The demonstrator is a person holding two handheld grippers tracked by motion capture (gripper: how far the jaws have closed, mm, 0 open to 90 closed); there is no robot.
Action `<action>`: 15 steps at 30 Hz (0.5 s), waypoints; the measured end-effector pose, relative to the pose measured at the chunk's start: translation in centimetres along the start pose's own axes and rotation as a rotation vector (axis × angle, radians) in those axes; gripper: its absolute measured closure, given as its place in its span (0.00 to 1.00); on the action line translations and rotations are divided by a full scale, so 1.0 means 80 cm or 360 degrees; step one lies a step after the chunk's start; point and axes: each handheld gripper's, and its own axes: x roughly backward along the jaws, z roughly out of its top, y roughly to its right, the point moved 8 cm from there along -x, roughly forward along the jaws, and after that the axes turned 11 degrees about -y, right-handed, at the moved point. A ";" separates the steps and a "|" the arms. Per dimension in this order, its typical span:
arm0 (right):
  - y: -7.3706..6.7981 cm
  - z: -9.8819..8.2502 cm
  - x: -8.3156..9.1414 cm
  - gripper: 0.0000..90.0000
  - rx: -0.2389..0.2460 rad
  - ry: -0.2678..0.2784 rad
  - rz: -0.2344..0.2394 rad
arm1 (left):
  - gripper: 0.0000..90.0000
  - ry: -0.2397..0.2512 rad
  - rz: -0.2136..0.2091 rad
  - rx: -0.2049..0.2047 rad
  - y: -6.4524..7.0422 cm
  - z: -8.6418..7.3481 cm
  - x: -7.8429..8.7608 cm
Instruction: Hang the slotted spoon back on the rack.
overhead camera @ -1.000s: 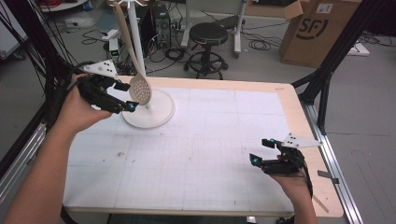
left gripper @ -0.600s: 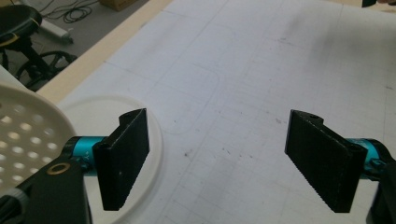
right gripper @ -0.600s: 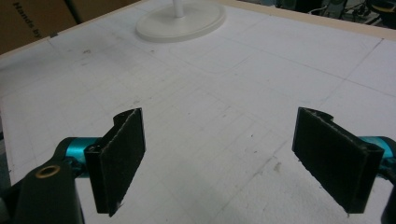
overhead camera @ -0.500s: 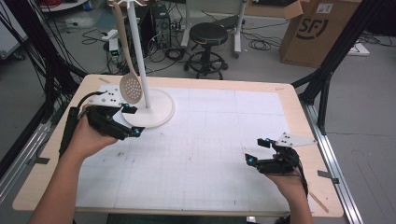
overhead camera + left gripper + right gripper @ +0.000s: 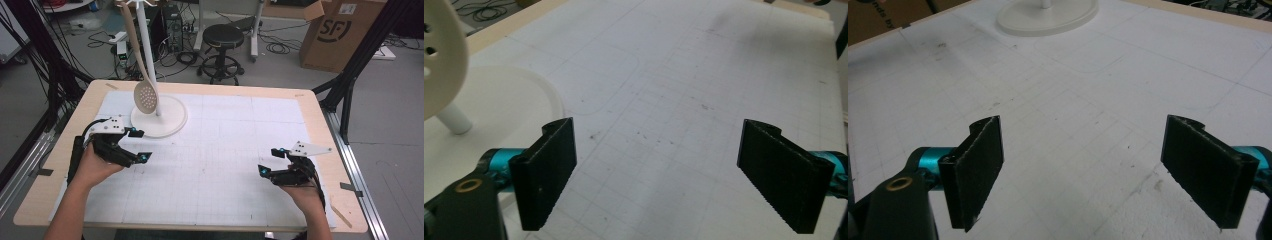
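Note:
A cream slotted spoon (image 5: pixel 146 95) hangs by its handle from the top of a white stand (image 5: pixel 148 50), its bowl just above the stand's round base (image 5: pixel 169 122). My left gripper (image 5: pixel 141 145) sits low over the white mat, in front of the base and apart from the spoon. Its jaws have just been opening and nothing is between them. In the left gripper view the spoon bowl (image 5: pixel 439 65) and base (image 5: pixel 509 105) lie at the left, beyond my left gripper (image 5: pixel 659 180). My right gripper (image 5: pixel 270 161) rests open and empty at the front right.
A white gridded mat (image 5: pixel 225 145) covers most of the wooden table (image 5: pixel 320 120). The right gripper view shows my right gripper (image 5: pixel 1095 175) over bare mat, the stand base (image 5: pixel 1048 17) far ahead. A stool (image 5: pixel 225 37) and a cardboard box (image 5: pixel 340 35) stand on the floor behind the table.
My left gripper has drawn back from the spoon's bowl and come down toward the near side of the mat, jaws wider. The spoon hangs free. The right gripper has stayed put.

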 end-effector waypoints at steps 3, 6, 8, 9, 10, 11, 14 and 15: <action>-0.001 0.003 -0.003 0.18 0.0014 -0.0003 0.0001 | 0.16 -0.0032 -0.0027 -0.0007 0.009 -0.012 -0.006; -0.003 0.005 -0.008 0.18 0.0024 -0.0012 0.0016 | 0.09 -0.0033 -0.0013 -0.0019 0.011 -0.019 -0.011; -0.004 0.005 -0.010 0.18 0.0034 -0.0021 0.0017 | 0.07 -0.0021 -0.0047 0.0000 0.010 -0.022 -0.013; -0.004 0.006 -0.012 0.18 0.0039 -0.0023 0.0025 | 0.07 -0.0024 -0.0045 0.0000 0.009 -0.023 -0.015; -0.004 0.006 -0.012 0.18 0.0040 -0.0024 0.0024 | 0.07 -0.0020 -0.0042 0.0004 0.008 -0.024 -0.016; -0.004 0.006 -0.013 0.18 0.0033 -0.0025 0.0026 | 0.07 -0.0017 -0.0053 0.0011 0.009 -0.024 -0.017; -0.003 0.005 -0.016 0.18 0.0026 -0.0023 0.0039 | 0.02 -0.0008 -0.0049 0.0011 0.010 -0.026 -0.021; -0.003 0.004 -0.018 0.18 0.0017 -0.0028 0.0044 | 0.02 -0.0008 -0.0049 0.0011 0.010 -0.026 -0.021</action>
